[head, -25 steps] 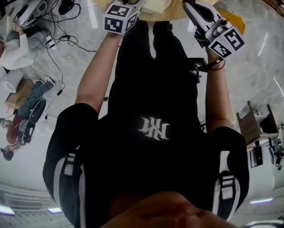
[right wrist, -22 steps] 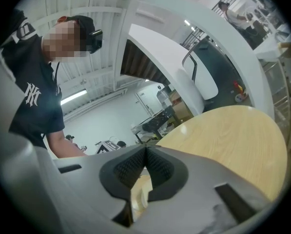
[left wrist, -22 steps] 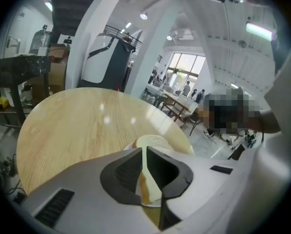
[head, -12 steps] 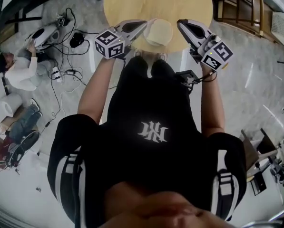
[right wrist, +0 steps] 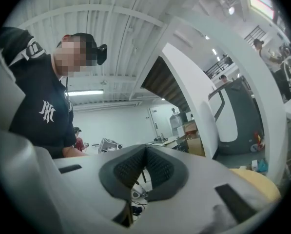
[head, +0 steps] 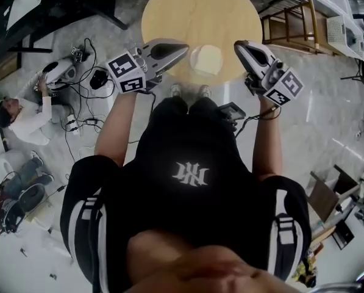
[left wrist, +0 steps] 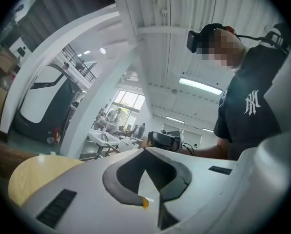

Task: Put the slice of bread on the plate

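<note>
The bread [head: 208,59] was seen lying on the plate [head: 192,61], at the table's [head: 188,11] near edge. The left gripper [head: 182,47] and right gripper [head: 239,44] were held clear of the table, fingers pressed together, nothing gripped. The task was judged done.

The head camera sits above the person [head: 194,176] and looks steeply down past the chest to the round tabletop [head: 188,11] far below. Each of the other cameras sits close behind its own jaws and faces level across the room. The one on the left tongs [left wrist: 145,151] has the person at its right, and the one on the right tongs [right wrist: 145,149] at its left. All three share the person and the tabletop's rim.
</note>
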